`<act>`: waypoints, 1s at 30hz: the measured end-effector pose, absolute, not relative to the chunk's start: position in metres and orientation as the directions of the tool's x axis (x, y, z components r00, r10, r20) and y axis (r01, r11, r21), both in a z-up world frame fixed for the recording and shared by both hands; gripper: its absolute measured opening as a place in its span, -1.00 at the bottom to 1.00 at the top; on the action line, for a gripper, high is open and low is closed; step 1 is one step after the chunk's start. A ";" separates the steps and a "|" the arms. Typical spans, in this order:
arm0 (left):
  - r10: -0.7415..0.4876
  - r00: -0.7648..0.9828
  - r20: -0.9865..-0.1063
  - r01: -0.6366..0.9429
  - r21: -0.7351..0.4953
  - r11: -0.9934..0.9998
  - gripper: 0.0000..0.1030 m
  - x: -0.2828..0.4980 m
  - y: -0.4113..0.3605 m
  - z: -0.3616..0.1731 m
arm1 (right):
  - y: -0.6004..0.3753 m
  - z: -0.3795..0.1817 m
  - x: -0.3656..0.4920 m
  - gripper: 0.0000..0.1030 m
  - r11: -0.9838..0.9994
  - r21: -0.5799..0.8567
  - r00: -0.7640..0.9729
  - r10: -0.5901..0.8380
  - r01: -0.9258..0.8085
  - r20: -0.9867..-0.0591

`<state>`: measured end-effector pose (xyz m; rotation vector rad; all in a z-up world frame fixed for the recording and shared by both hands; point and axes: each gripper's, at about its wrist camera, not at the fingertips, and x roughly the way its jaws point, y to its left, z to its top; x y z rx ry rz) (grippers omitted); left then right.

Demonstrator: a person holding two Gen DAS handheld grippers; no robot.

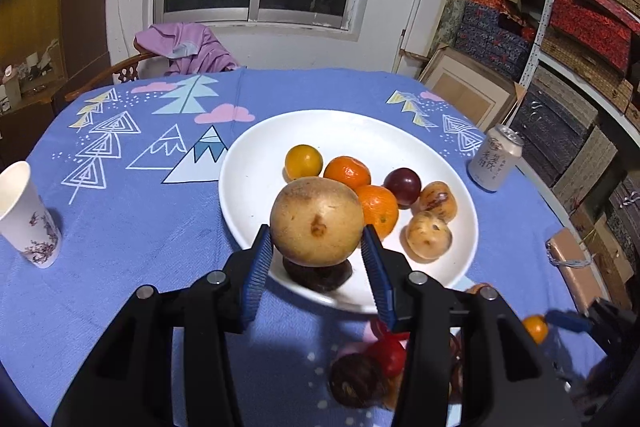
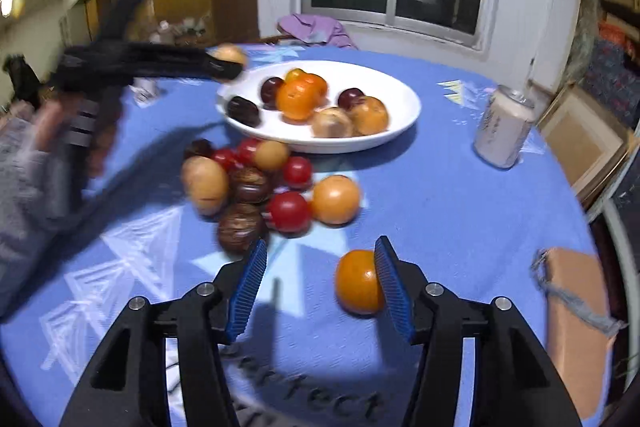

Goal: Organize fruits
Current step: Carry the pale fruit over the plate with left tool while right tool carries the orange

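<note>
My left gripper (image 1: 316, 247) is shut on a large tan pear (image 1: 317, 221) and holds it above the near rim of the white plate (image 1: 256, 163). The plate holds several oranges, plums and small pears. In the right wrist view the left gripper (image 2: 224, 65) hangs over the plate's left rim (image 2: 400, 131). My right gripper (image 2: 320, 271) is open low over the cloth, with an orange (image 2: 358, 281) touching its right finger (image 2: 394, 287). A pile of loose fruit (image 2: 264, 183) lies in front of the plate.
A drink can (image 2: 504, 127) stands right of the plate. A paper cup (image 1: 26, 215) stands at the table's left. A tan box (image 2: 576, 323) lies at the right edge. A chair with purple cloth (image 1: 188, 49) is behind the table.
</note>
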<state>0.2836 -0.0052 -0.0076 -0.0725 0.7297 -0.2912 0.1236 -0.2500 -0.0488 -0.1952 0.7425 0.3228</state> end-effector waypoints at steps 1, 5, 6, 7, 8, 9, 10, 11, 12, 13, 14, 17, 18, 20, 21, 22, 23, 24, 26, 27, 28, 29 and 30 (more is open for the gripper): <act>-0.290 0.705 -0.647 0.238 -0.170 0.956 -0.13 0.280 -0.003 -0.007 | -0.253 -0.050 0.126 0.12 0.938 -0.064 0.694 0.206 -0.341 -0.690; -0.296 0.702 -0.648 0.238 -0.178 0.955 -0.13 0.270 0.001 -0.007 | -0.271 -0.054 0.128 0.12 0.954 -0.051 0.691 0.175 -0.294 -0.701; -0.298 0.700 -0.649 0.238 -0.182 0.954 -0.13 0.270 0.002 -0.007 | -0.275 -0.057 0.129 0.11 0.959 -0.044 0.690 0.169 -0.279 -0.704; -0.299 0.700 -0.649 0.237 -0.184 0.954 -0.13 0.270 0.001 -0.007 | -0.279 -0.059 0.132 0.08 0.963 -0.039 0.687 0.163 -0.268 -0.708; -0.299 0.699 -0.649 0.238 -0.182 0.954 -0.13 0.270 0.001 -0.007 | -0.281 -0.059 0.134 0.05 0.965 -0.036 0.686 0.160 -0.261 -0.710; -0.299 0.698 -0.650 0.241 -0.180 0.954 -0.13 0.269 0.001 -0.008 | -0.284 -0.060 0.136 -0.06 0.968 -0.027 0.688 0.159 -0.251 -0.708; -0.299 0.698 -0.650 0.243 -0.178 0.954 -0.13 0.269 0.000 -0.008 | -0.287 -0.060 0.137 -0.10 0.969 -0.023 0.687 0.157 -0.245 -0.709; -0.298 0.699 -0.650 0.243 -0.176 0.954 -0.13 0.269 0.001 -0.008 | -0.288 -0.061 0.140 -0.10 0.970 -0.023 0.681 0.152 -0.240 -0.717; -0.299 0.699 -0.649 0.243 -0.177 0.954 -0.13 0.269 0.001 -0.008 | -0.291 -0.065 0.143 -0.11 0.972 -0.014 0.669 0.150 -0.233 -0.728; -0.301 0.698 -0.650 0.244 -0.179 0.953 -0.13 0.269 0.001 -0.008 | -0.294 -0.066 0.145 -0.17 0.974 -0.001 0.661 0.152 -0.225 -0.735; -0.300 0.698 -0.650 0.244 -0.178 0.953 -0.13 0.268 0.001 -0.008 | -0.298 -0.067 0.147 -0.20 0.977 0.014 0.656 0.155 -0.215 -0.738; -0.302 0.696 -0.652 0.243 -0.182 0.953 -0.13 0.269 0.001 -0.009 | -0.303 -0.067 0.149 -0.25 0.977 0.044 0.656 0.172 -0.208 -0.735; -0.301 0.695 -0.653 0.243 -0.181 0.953 -0.13 0.269 0.001 -0.009 | -0.303 -0.067 0.149 -0.25 0.977 0.042 0.656 0.172 -0.208 -0.735; -0.301 0.694 -0.654 0.245 -0.179 0.953 -0.13 0.269 0.000 -0.009 | -0.303 -0.066 0.147 -0.26 0.978 0.043 0.665 0.171 -0.205 -0.727; -0.300 0.695 -0.653 0.245 -0.177 0.953 -0.13 0.269 0.000 -0.009 | -0.304 -0.062 0.145 -0.26 0.978 0.047 0.677 0.175 -0.203 -0.715; -0.297 0.698 -0.652 0.245 -0.172 0.954 -0.13 0.269 -0.001 -0.008 | -0.303 -0.055 0.143 -0.26 0.977 0.051 0.690 0.182 -0.206 -0.701; -0.294 0.701 -0.650 0.246 -0.167 0.955 -0.13 0.269 -0.001 -0.006 | -0.302 -0.045 0.143 -0.26 0.975 0.058 0.701 0.196 -0.216 -0.685; -0.291 0.703 -0.649 0.244 -0.164 0.956 -0.13 0.271 -0.001 -0.003 | -0.299 -0.030 0.145 -0.26 0.972 0.059 0.716 0.209 -0.229 -0.666; -0.283 0.715 -0.639 0.238 -0.159 0.958 -0.13 0.277 -0.001 0.009 | -0.292 0.001 0.152 -0.26 0.969 0.046 0.751 0.218 -0.243 -0.623; -0.277 0.723 -0.633 0.239 -0.147 0.960 -0.13 0.279 -0.003 0.016 | -0.287 0.018 0.157 -0.26 0.967 0.042 0.768 0.227 -0.253 -0.598; -0.265 0.736 -0.623 0.240 -0.127 0.963 -0.13 0.281 -0.004 0.026 | -0.282 0.040 0.164 -0.26 0.964 0.041 0.789 0.240 -0.264 -0.565; -0.254 0.747 -0.614 0.238 -0.110 0.965 -0.13 0.284 -0.006 0.035 | -0.277 0.057 0.171 -0.26 0.962 0.041 0.806 0.250 -0.271 -0.536; -0.245 0.757 -0.606 0.237 -0.095 0.967 -0.13 0.287 -0.007 0.044 | -0.271 0.071 0.179 -0.26 0.960 0.041 0.818 0.258 -0.277 -0.514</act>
